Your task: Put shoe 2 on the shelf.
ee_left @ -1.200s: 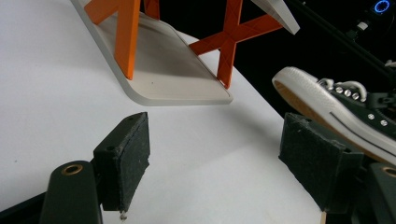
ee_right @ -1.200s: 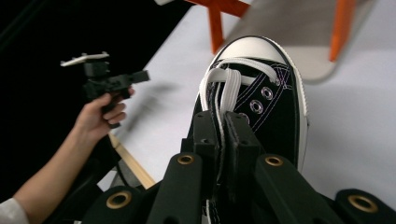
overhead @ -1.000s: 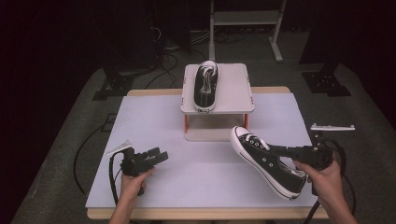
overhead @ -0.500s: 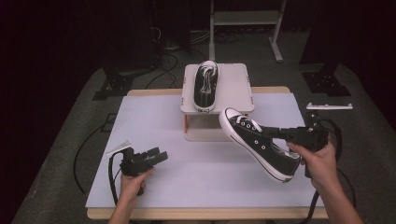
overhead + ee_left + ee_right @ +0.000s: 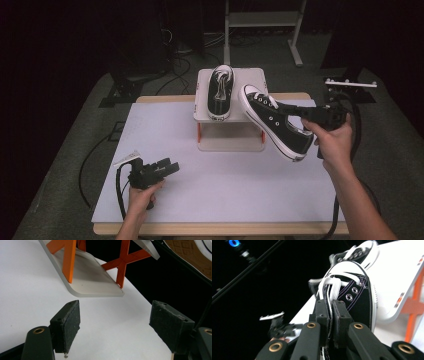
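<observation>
A raised stand (image 5: 230, 129) stood at the rear centre of the desk (image 5: 215, 192). One shoe (image 5: 220, 92) lay on it. A second shoe (image 5: 274, 127) hung just right of the stand, off the desk. The left claw (image 5: 167, 167) rested well forward-left of the stand.

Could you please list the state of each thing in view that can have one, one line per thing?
Right gripper: shut on the lifted shoe's tongue and laces.
Lifted shoe: held in the air, tilted, toe toward the stand.
Shoe on the stand: upright on the top shelf, untouched.
Stand: upright on the table.
Left gripper: open, nothing between its fingers, low over the table.
</observation>
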